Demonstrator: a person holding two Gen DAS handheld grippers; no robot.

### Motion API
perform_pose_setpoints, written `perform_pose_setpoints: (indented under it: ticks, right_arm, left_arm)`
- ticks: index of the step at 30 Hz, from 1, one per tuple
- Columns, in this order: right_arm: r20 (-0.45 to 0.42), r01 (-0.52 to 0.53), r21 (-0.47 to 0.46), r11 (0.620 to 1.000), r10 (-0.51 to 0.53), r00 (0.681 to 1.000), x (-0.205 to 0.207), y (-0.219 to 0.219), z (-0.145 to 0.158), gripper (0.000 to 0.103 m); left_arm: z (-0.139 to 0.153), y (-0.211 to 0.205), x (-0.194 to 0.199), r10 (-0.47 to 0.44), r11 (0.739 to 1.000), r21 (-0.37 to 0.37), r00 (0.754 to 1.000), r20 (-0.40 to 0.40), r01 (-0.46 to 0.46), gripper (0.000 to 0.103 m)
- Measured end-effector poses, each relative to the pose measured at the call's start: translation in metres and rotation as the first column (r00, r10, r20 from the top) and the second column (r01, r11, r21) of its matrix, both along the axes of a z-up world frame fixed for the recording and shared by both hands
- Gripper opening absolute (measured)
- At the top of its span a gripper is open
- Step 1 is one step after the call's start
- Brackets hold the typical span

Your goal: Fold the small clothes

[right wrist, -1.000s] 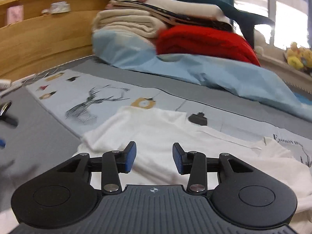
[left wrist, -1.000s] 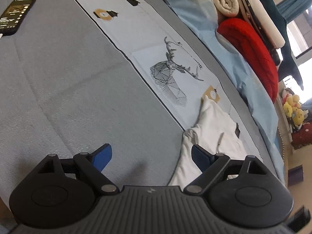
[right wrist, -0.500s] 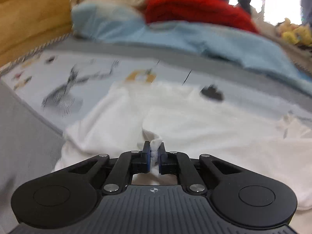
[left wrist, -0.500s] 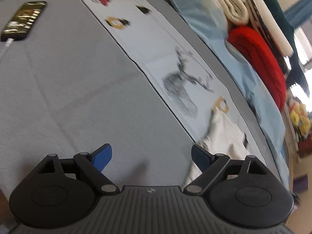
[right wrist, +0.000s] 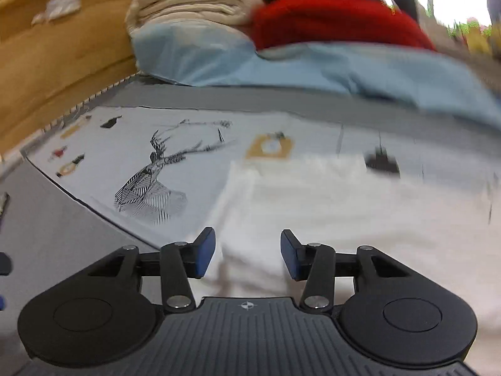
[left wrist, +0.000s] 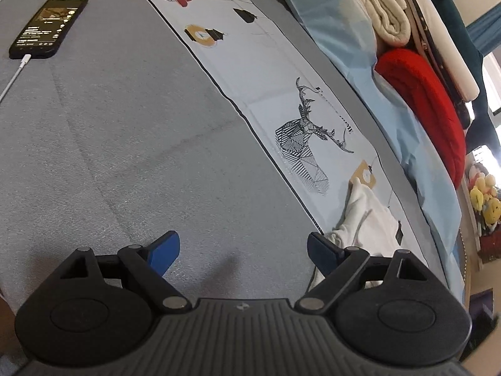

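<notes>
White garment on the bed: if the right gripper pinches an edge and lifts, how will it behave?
The white garment lies limp with soft creases, so it would likely drape and sag, not hold shape. It looks thin, so probably light. The right gripper is open above it; a pinch may gather several layers.

Ahead of your left gripper (left wrist: 242, 250), fingers spread wide, a broad stretch of grey bedspread (left wrist: 125, 131) lies bare; only the phone (left wrist: 48, 25) and its white cable (left wrist: 14, 75) sit at the far left edge; the white garment (left wrist: 366, 216) lies beside its right finger. Your right gripper (right wrist: 247, 252), jaws apart, hovers over that white cloth; beyond it, the blue sheet (right wrist: 344, 69) and stacked bedding (right wrist: 281, 15) wall off the far side; the wooden headboard (right wrist: 56, 50) closes the left.
</notes>
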State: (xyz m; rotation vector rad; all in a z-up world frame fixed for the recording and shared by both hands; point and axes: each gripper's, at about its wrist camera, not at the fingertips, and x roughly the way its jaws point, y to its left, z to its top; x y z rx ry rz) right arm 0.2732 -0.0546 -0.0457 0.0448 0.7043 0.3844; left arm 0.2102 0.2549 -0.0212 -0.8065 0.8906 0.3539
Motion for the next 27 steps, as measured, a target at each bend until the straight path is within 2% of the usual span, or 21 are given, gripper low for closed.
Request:
perform_pose_setpoints:
  ticks: [2,4,6,7,9,10,12,14,15,16,19,20,21,22,24,27]
  right_arm:
    - [0.027,0.028,0.019,0.999,-0.028,0.999,-0.008,-0.028,0.007,0.048]
    - [0.121,0.105,-0.003,0.994,-0.104,0.987,-0.018,-0.068,0.020,0.048]
    - [0.194,0.235,-0.058,0.970,-0.220,0.956,-0.017,-0.113,0.027,0.048]
    - [0.197,0.313,-0.075,0.947,-0.294,0.935,-0.011,-0.144,0.028,0.047]
    - [0.147,0.449,-0.090,0.889,-0.434,0.889,0.002,-0.196,0.026,0.045]
    - [0.110,0.510,-0.083,0.856,-0.501,0.858,0.006,-0.224,0.023,0.038]
    - [0.024,0.567,-0.105,0.817,-0.568,0.823,0.011,-0.265,0.007,0.035]
    - [-0.096,0.582,-0.201,0.788,-0.607,0.789,0.016,-0.288,-0.023,0.035]
    - [-0.100,0.583,-0.206,0.786,-0.610,0.786,0.012,-0.296,-0.033,0.038]
    - [-0.067,0.594,-0.186,0.783,-0.613,0.787,0.006,-0.298,-0.030,0.041]
    - [-0.085,0.640,-0.185,0.746,-0.661,0.746,-0.014,-0.305,-0.012,0.043]
    - [-0.084,0.641,-0.161,0.750,-0.658,0.749,-0.026,-0.310,-0.004,0.044]
    - [-0.080,0.633,-0.138,0.762,-0.645,0.760,-0.044,-0.315,0.005,0.050]
    - [-0.078,0.610,-0.122,0.783,-0.621,0.780,-0.063,-0.318,0.014,0.058]
    - [-0.074,0.561,-0.091,0.823,-0.567,0.820,-0.108,-0.324,0.026,0.066]
    - [-0.044,0.485,-0.079,0.871,-0.489,0.871,-0.186,-0.326,0.036,0.069]
  left_arm:
    - [0.000,0.000,-0.001,-0.001,1.000,-0.004,1.000,0.001,0.001,0.092]
    - [0.000,0.000,-0.002,-0.005,1.000,-0.003,1.000,0.000,0.005,0.092]
    - [0.000,-0.002,-0.004,-0.006,1.000,-0.005,1.000,-0.001,0.006,0.092]
    - [0.000,-0.003,-0.004,-0.007,1.000,-0.008,1.000,-0.001,0.007,0.092]
    - [0.000,-0.005,-0.003,-0.009,1.000,-0.010,1.000,-0.003,0.009,0.092]
    - [-0.001,-0.006,-0.002,-0.010,1.000,-0.009,1.000,-0.004,0.010,0.092]
    - [-0.002,-0.010,0.002,-0.012,1.000,0.001,1.000,-0.011,0.012,0.092]
    - [-0.004,-0.015,0.006,-0.021,1.000,0.014,1.000,-0.019,0.021,0.092]
    - [-0.004,-0.018,0.008,-0.029,0.999,0.024,0.999,-0.027,0.030,0.092]
    - [-0.005,-0.022,0.010,-0.039,0.999,0.033,0.999,-0.035,0.040,0.092]
    - [-0.008,-0.033,0.018,-0.093,0.994,0.046,0.994,-0.049,0.096,0.092]
    - [-0.009,-0.038,0.020,-0.122,0.991,0.057,0.991,-0.054,0.125,0.092]
    - [-0.010,-0.044,0.022,-0.155,0.985,0.067,0.986,-0.058,0.159,0.092]
    - [-0.010,-0.051,0.023,-0.196,0.976,0.080,0.979,-0.060,0.201,0.092]
    - [-0.009,-0.072,0.023,-0.291,0.946,0.129,0.955,-0.065,0.297,0.092]
    - [-0.002,-0.111,0.005,-0.357,0.883,0.301,0.932,-0.067,0.360,0.092]
